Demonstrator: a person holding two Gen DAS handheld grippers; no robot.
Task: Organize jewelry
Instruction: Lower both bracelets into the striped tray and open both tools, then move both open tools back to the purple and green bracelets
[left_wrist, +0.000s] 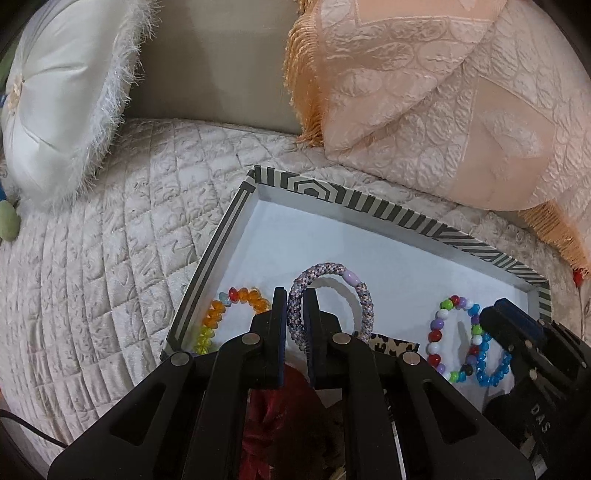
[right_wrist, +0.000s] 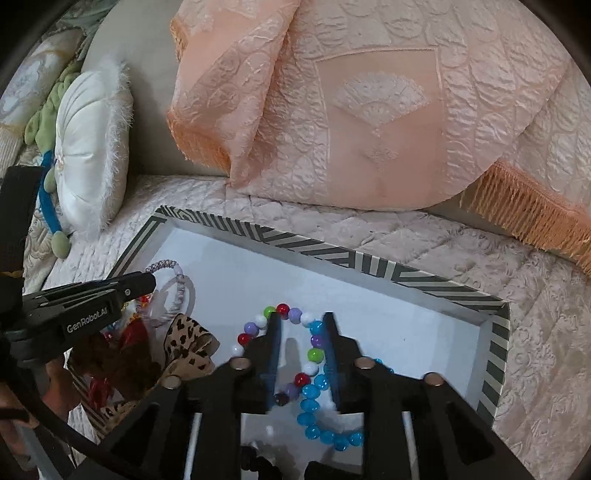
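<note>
Grippers both point steeply down into the tray (left_wrist: 388, 210), which lies on a quilted bedcover (left_wrist: 110, 240). Our left gripper (left_wrist: 295, 306) is clenched on the woven bracelet (left_wrist: 332, 273): the pads pinch one side of the loop, and the rest arcs up and over to the right above the tray's white floor. Our right gripper (right_wrist: 301, 321) stands with its jaws parted and released; the multicolour bead bracelet (right_wrist: 291, 314) and the blue bead bracelet (right_wrist: 314, 406) lie on the floor between and under its fingers, and we see neither pad pressing on them. We count four bracelets: the woven one held, the multicolour and the blue overlapping near the tray's right edge, and an orange-and-yellow bead bracelet (left_wrist: 229, 310) against the left edge. One leopard-print bow (right_wrist: 188, 343) and something dark red (left_wrist: 280, 417) sit at the tray's near edge, partly hidden behind the left gripper's arms. Beyond the far edge lie a peach fringed cushion (right_wrist: 369, 110) and, toward the far left corner, a white fringed round cushion (left_wrist: 55, 99).
</note>
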